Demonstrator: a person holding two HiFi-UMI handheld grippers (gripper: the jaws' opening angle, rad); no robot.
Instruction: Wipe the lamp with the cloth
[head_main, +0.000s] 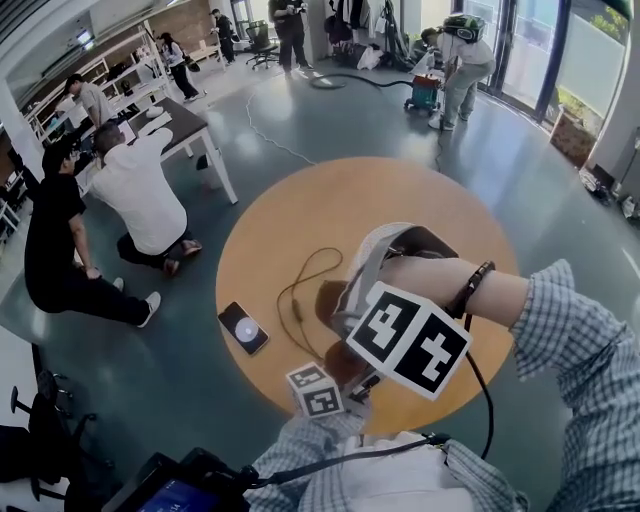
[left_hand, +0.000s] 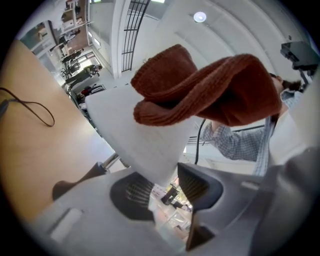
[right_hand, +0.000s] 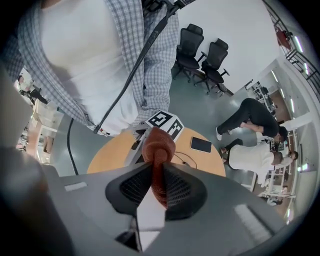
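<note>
1. One white-shaded lamp (head_main: 372, 262) sits mid-way on a round wooden table (head_main: 300, 200), phone (head_main: 243, 327) and cable (head_main: 280, 297) beside it
2. Left gripper (left_hand: 167, 182) clamps the shade's lower edge between half-spread jaws, rust knit cloth (left_hand: 210, 90) draped over the rim above
3. Right gripper (right_hand: 156, 182), pointing down, pinches a fold of that cloth between nearly closed jaws
</note>
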